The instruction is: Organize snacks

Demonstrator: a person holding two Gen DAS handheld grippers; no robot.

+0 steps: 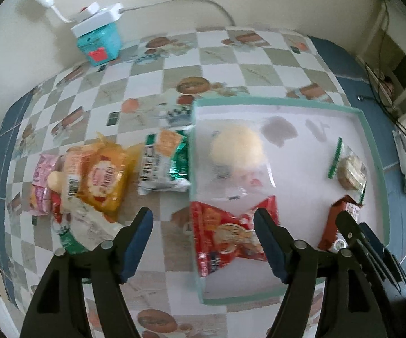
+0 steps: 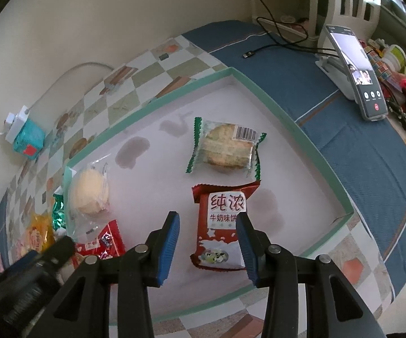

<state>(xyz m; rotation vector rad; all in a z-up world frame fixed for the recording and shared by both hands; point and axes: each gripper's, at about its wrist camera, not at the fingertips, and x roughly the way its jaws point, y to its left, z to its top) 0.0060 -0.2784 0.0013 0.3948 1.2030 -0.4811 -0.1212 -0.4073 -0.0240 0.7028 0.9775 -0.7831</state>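
Observation:
A white tray with a teal rim (image 1: pixel 273 102) (image 2: pixel 309 138) holds a clear-wrapped round bun (image 1: pixel 238 148) (image 2: pixel 90 191), a red snack packet (image 1: pixel 225 239) (image 2: pixel 104 242), a green-edged biscuit pack (image 1: pixel 349 169) (image 2: pixel 225 146) and a dark red milk biscuit pack (image 2: pixel 222 225) (image 1: pixel 340 225). Outside it on the left lie a green-white packet (image 1: pixel 165 163), a yellow packet (image 1: pixel 101 177) and a pink one (image 1: pixel 41 186). My left gripper (image 1: pixel 203 225) is open and empty over the tray's left edge. My right gripper (image 2: pixel 208 231) is open and empty above the milk biscuit pack.
A teal box with a white power adapter (image 1: pixel 98 36) (image 2: pixel 25 135) stands by the wall. A phone on a stand (image 2: pixel 357 76) and a black cable (image 2: pixel 273 45) sit on the blue cloth to the right. Clutter lies at the far right edge.

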